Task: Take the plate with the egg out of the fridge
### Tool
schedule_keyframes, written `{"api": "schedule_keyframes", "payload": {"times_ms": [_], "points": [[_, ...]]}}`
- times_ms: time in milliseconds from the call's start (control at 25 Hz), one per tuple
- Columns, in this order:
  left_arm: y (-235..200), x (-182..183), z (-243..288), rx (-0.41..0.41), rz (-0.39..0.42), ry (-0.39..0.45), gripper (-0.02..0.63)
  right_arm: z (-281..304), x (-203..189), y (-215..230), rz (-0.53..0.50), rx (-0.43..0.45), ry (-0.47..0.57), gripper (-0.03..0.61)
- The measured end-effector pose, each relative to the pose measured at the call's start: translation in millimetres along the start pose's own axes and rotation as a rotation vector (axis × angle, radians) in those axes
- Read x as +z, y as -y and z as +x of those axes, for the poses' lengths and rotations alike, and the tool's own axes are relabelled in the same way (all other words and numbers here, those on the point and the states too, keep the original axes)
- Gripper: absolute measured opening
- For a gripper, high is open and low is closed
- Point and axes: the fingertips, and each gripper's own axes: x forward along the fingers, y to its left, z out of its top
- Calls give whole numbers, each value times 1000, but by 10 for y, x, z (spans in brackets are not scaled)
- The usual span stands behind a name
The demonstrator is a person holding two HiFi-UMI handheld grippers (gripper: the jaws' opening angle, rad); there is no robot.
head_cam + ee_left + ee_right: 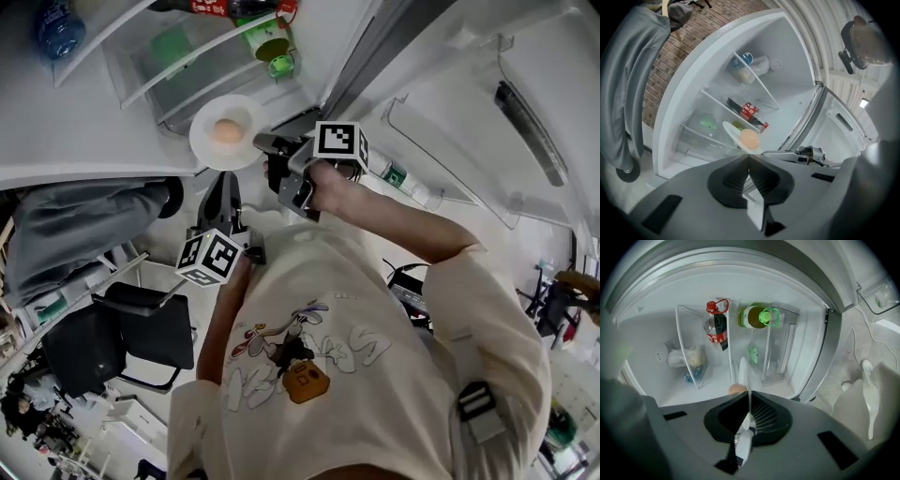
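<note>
A white plate point(242, 117) with a brown egg point(226, 131) on it hangs in front of the open fridge point(94, 112), clear of the shelves. My right gripper point(265, 148) is shut on the plate's rim. In the right gripper view the plate point(742, 371) stands edge-on between the closed jaws, with the egg point(737, 389) just to its left. My left gripper point(223, 183) is lower, below the plate, shut with nothing in it. The left gripper view shows the plate point(732, 132) and egg point(749, 138) just beyond its closed tips, apart from them.
Inside the fridge are a red-labelled bottle point(716, 326), a green-capped bottle point(757, 317) and a clear drawer point(780, 350). The open fridge door point(469, 103) stands at the right. A black chair point(122, 337) and a grey garment point(75, 225) are at the left.
</note>
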Motion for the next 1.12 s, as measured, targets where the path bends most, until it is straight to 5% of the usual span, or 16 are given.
{"api": "schedule_keyframes", "payload": {"times_ms": [1120], "points": [[-97, 23, -143, 35, -42, 31, 9, -409, -230, -83, 46, 66, 51, 18]]}}
